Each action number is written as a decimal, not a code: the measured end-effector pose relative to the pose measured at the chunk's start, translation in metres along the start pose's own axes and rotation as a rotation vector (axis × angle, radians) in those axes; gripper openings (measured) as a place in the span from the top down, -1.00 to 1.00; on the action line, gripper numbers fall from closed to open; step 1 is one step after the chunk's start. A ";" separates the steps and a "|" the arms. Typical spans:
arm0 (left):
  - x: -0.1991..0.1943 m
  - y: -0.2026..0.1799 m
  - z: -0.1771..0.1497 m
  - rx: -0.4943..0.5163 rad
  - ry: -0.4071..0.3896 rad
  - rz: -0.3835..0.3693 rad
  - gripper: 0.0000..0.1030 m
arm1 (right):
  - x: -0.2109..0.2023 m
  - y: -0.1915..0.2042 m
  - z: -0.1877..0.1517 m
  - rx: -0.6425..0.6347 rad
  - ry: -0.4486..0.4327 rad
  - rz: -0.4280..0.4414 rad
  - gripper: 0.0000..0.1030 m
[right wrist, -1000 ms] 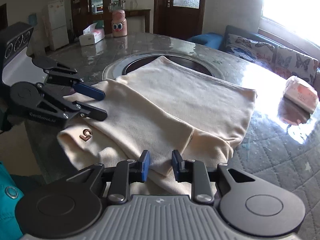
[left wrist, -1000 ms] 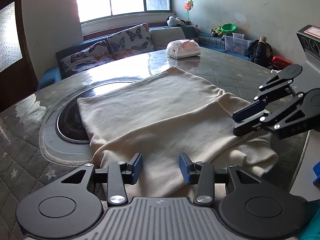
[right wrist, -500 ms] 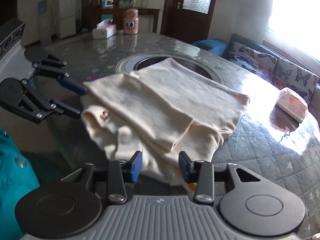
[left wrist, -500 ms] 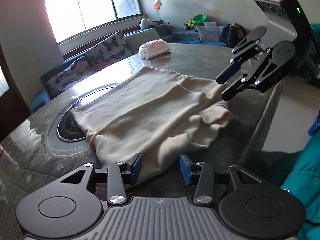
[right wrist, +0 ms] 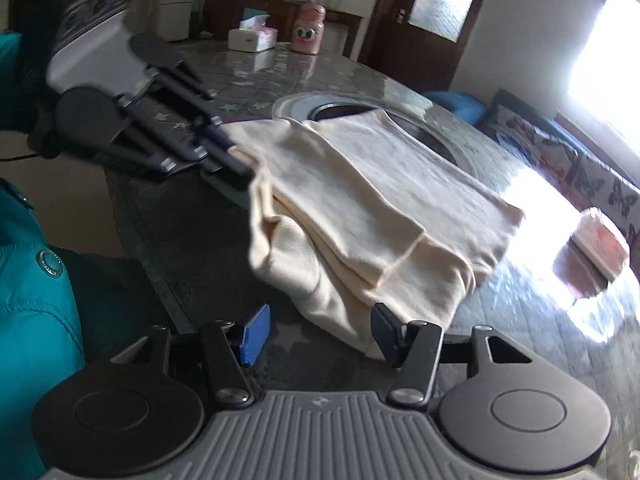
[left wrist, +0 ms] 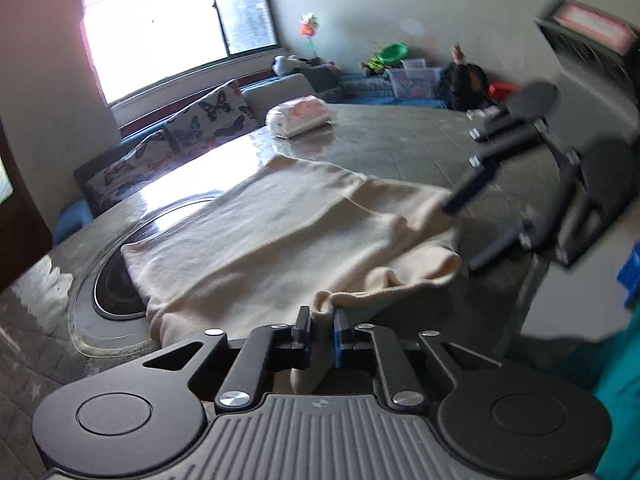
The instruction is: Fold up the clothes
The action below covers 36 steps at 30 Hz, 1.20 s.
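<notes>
In left claw [left wrist: 322, 330], garment [left wrist: 280, 232] edge pinched

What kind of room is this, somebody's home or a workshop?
Most likely a lived-in family room at home. A cream garment lies on a big round table, butterfly cushions line a window bench, toys and a green bowl sit in the corner, and a fridge stands beyond.

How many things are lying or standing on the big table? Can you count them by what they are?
Cream garment: 1
Soft tissue pack: 1
Tissue box: 1
Pink jar with eyes: 1
Total: 4
</notes>
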<state>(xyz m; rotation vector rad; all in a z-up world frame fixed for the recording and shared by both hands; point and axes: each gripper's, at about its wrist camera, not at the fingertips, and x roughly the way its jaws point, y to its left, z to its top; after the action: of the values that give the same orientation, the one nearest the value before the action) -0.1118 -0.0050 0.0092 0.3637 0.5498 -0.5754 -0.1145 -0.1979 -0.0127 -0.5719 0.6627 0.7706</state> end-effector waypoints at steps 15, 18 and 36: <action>0.012 0.042 0.019 -0.156 -0.010 -0.060 0.78 | 0.041 -0.025 0.026 0.037 -0.074 0.064 0.44; 0.007 0.037 0.012 -0.126 -0.003 -0.058 0.70 | 0.043 -0.031 0.028 0.079 -0.061 0.098 0.66; -0.007 0.030 -0.023 0.042 0.054 0.010 0.76 | 0.031 -0.038 0.041 0.161 -0.074 0.106 0.79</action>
<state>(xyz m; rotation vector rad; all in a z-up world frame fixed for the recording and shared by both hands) -0.1070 0.0322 0.0000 0.4225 0.5881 -0.5694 -0.0548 -0.1787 0.0008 -0.3619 0.6832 0.8250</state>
